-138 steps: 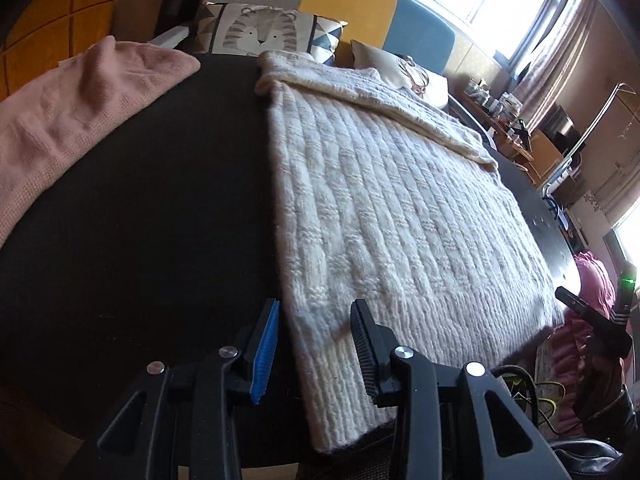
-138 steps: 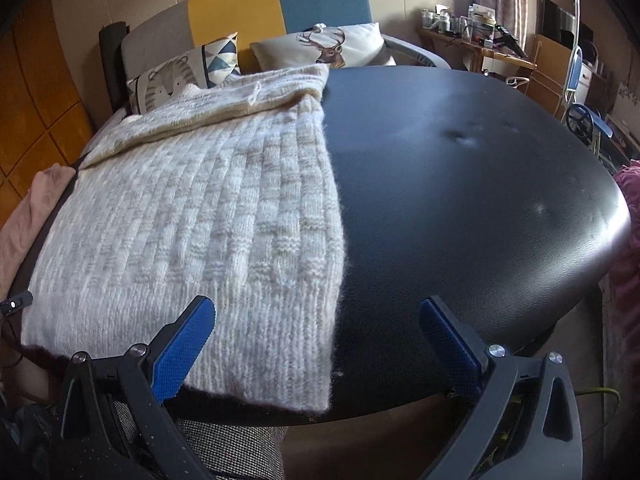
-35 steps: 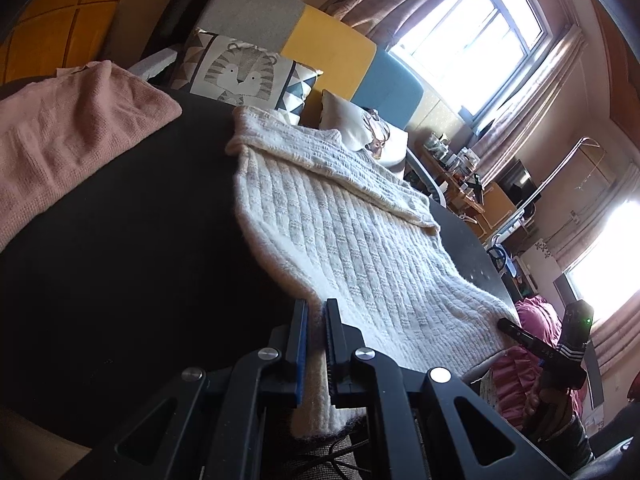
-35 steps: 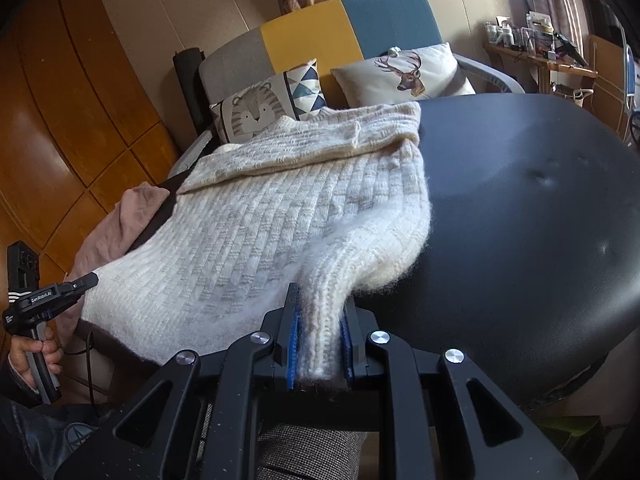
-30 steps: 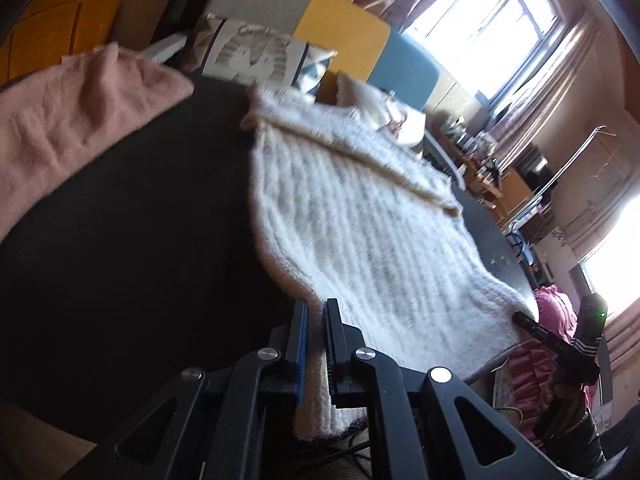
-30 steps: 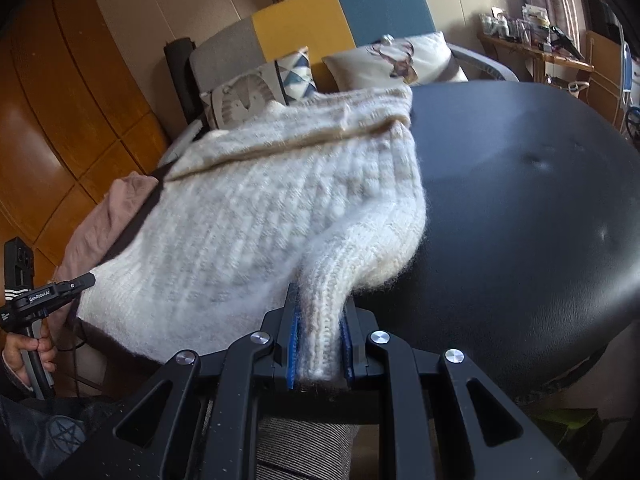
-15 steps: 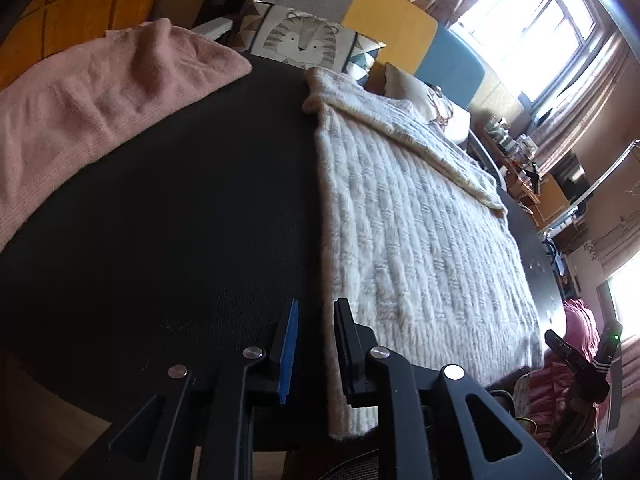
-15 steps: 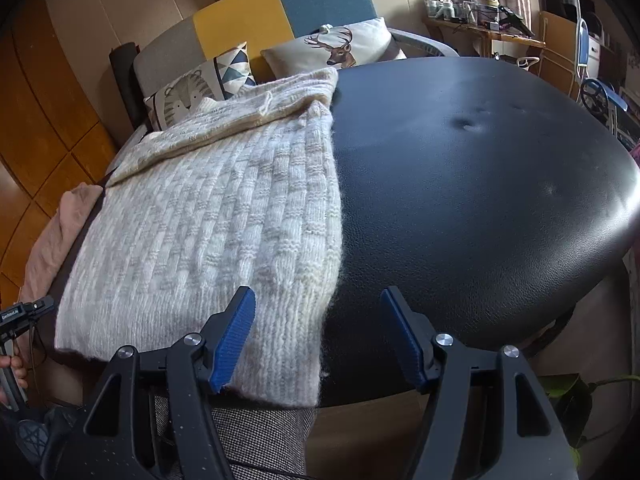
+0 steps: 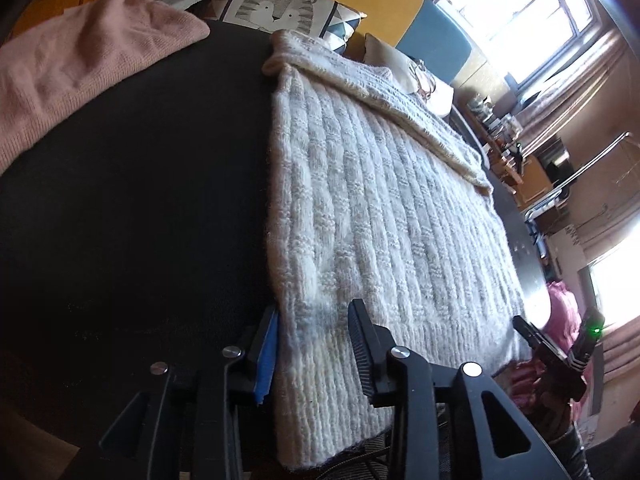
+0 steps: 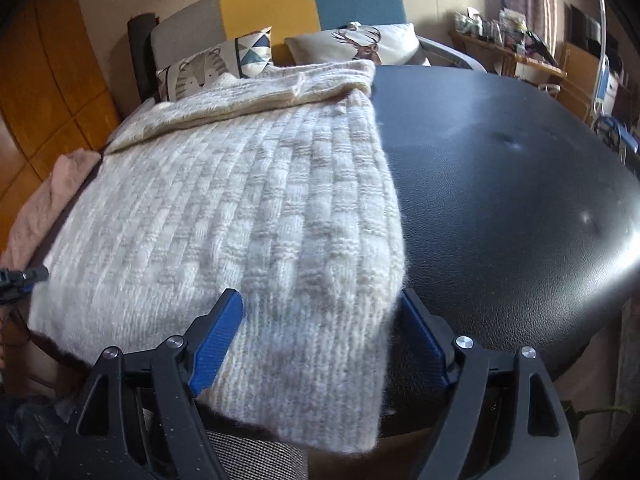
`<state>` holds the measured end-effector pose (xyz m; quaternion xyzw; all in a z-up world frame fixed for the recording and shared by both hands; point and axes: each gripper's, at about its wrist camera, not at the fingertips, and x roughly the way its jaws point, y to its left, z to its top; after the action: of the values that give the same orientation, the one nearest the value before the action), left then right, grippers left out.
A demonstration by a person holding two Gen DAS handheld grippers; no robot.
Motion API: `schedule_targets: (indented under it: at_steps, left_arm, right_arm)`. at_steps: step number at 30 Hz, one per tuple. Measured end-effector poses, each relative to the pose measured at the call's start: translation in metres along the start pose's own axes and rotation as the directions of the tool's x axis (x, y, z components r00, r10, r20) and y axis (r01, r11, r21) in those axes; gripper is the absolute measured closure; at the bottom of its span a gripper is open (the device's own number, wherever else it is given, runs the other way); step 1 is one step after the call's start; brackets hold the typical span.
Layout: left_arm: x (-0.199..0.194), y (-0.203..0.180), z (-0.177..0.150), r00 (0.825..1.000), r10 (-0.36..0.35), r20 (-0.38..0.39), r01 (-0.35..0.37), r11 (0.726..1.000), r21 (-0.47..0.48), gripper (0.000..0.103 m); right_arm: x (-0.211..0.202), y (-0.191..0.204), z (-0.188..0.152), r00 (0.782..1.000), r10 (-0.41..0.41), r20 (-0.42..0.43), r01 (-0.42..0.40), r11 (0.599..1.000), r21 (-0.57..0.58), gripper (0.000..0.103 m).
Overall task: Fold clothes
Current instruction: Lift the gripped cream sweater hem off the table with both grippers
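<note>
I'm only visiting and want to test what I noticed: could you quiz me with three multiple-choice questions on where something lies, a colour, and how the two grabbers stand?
1. Where is the pink garment?
A. on the table's far left
B. on the sweater
C. on the floor

2. What colour is the knitted sweater?
A. navy
B. cream
C. red

3. How is the right gripper?
A. clamped on a cushion
B. shut and empty
C. open over the sweater's hem corner

Answers: 1 A, it lies apart from the sweater on the black table; 2 B, pale wool; 3 C, pads clear of the knit.
</note>
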<state>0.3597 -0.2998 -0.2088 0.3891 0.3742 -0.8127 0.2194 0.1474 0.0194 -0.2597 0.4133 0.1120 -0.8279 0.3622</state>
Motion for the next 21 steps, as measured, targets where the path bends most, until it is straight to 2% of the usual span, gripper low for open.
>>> schedule_targets:
  at_steps: [3,5,6,7,8,9,11,21]
  left_arm:
    - [0.003,-0.014,-0.002,0.996,0.085,0.012,-0.086,0.995,0.044,0.069]
    - [0.002,-0.019,-0.004,0.991,0.133,0.023,-0.135,0.989,0.066,0.069]
    - [0.001,-0.021,-0.005,0.988,0.151,0.028,-0.153,0.985,0.076,0.069]
    - [0.002,-0.024,-0.005,0.985,0.168,0.034,-0.17,0.982,0.084,0.069]
    - [0.004,-0.027,-0.006,0.983,0.177,0.038,-0.18,0.98,0.089,0.072]
    - [0.004,-0.027,-0.006,0.983,0.176,0.041,-0.179,0.979,0.095,0.08]
    - [0.001,-0.025,-0.008,0.985,0.167,0.039,-0.17,0.979,0.113,0.087]
    - [-0.001,-0.035,-0.01,0.981,0.185,0.058,-0.193,0.966,0.171,0.093]
  right_arm:
    - [0.0,0.002,-0.001,1.0,-0.008,0.004,0.008,1.0,-0.009,0.021]
    - [-0.001,0.004,-0.002,1.0,-0.012,0.003,0.012,1.0,-0.022,0.026]
    - [-0.001,0.006,-0.002,1.0,-0.006,0.004,0.007,0.999,-0.036,0.037]
    - [-0.002,0.008,-0.002,1.0,0.007,0.005,-0.006,0.999,-0.054,0.044]
    - [-0.002,0.012,-0.002,1.0,0.018,0.003,-0.018,0.997,-0.069,0.057]
    - [-0.002,0.015,-0.001,1.0,0.023,0.0,-0.023,0.997,-0.078,0.067]
    - [-0.001,0.021,-0.001,1.0,0.025,-0.005,-0.026,0.995,-0.092,0.078]
    - [-0.001,0.026,0.001,0.999,0.046,-0.017,-0.047,0.994,-0.102,0.081]
